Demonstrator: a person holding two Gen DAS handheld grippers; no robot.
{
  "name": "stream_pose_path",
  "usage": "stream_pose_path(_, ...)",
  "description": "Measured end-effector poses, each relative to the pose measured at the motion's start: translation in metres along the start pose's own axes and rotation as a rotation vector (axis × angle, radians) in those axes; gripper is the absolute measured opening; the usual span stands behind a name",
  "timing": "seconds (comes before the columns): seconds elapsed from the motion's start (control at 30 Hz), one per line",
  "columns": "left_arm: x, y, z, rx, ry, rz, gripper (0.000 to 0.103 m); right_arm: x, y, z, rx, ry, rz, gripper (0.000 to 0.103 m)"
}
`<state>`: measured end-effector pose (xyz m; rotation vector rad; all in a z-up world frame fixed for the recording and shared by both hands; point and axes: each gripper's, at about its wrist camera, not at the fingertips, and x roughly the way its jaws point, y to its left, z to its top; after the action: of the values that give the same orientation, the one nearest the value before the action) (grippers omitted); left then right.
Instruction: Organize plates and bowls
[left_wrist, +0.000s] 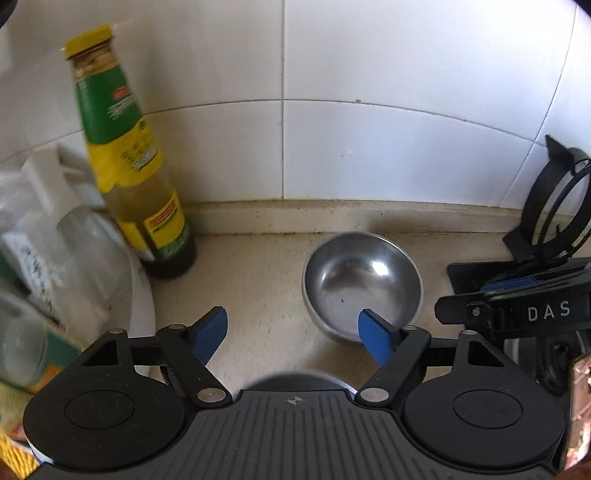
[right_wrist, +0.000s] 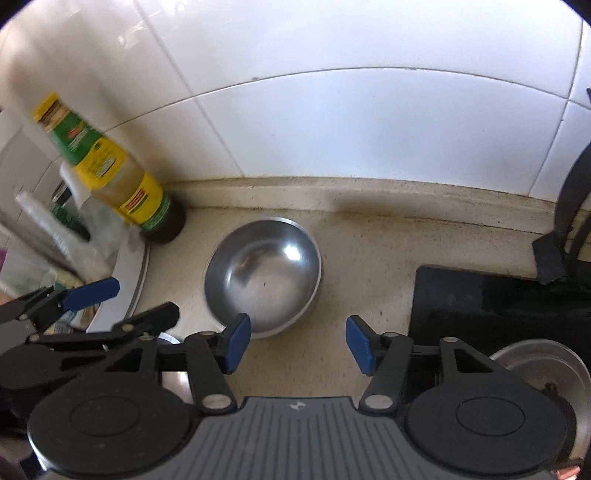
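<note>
Steel bowl (left_wrist: 362, 284) standing upright and empty on the beige counter (left_wrist: 266, 280), close to the tiled wall (left_wrist: 369, 110) and free of both grippers. Left gripper (left_wrist: 293, 332): blue fingers (left_wrist: 212, 332) spread wide with nothing between them, only bare counter; the right-hand finger overlaps the bowl's near rim in the left wrist view, whether it touches cannot be told. Right gripper (right_wrist: 298, 343): fingers (right_wrist: 238, 343) moderately apart, empty, the left-hand one overlapping the bowl (right_wrist: 262, 277) at its near rim, the gap lying over bare counter to the bowl's right. Sauce bottle (left_wrist: 133, 166), yellow cap and green-yellow label, upright to the bowl's left near the wall, well apart from it. Clear bags and packets (left_wrist: 55, 240), blurred, beside the bottle. Black stove (right_wrist: 498, 306) to the bowl's right, with a metal lid (right_wrist: 543, 369) at the lower right of the right wrist view. Left gripper also appears at the left edge of the right wrist view, beside a white plate rim (right_wrist: 125, 291). A second steel rim (left_wrist: 343, 384) shows just beneath the left gripper body.
</note>
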<state>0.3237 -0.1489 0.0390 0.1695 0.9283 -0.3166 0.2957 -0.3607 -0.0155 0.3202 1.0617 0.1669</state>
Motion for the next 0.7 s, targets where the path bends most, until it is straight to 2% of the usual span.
stream_pose_path(0.27,0.042,-0.003,0.017,0.023,0.06,-0.009,0.084,0.036,-0.016,0.018,0.058,0.04,-0.002,0.076)
stream_pose_path(0.43,0.062,-0.009,0.025,0.074,0.081,-0.013,0.081,0.043,-0.023,0.023,0.083,0.034,0.006,0.076)
stream_pose_path(0.53,0.072,-0.012,0.028,0.097,0.105,-0.009,0.066,0.049,-0.023,0.024,0.089,0.043,0.012,0.075)
stream_pose_path(0.6,0.08,-0.012,0.029,0.103,0.134,-0.02,0.051,0.054,-0.023,0.023,0.089,0.053,0.019,0.075)
stream_pose_path(0.67,0.089,-0.011,0.028,0.106,0.158,-0.029,0.045,0.059,-0.025,0.023,0.087,0.066,0.026,0.074)
stream_pose_path(0.7,0.092,-0.01,0.027,0.106,0.168,-0.032,0.037,0.062,-0.025,0.022,0.086,0.073,0.035,0.074)
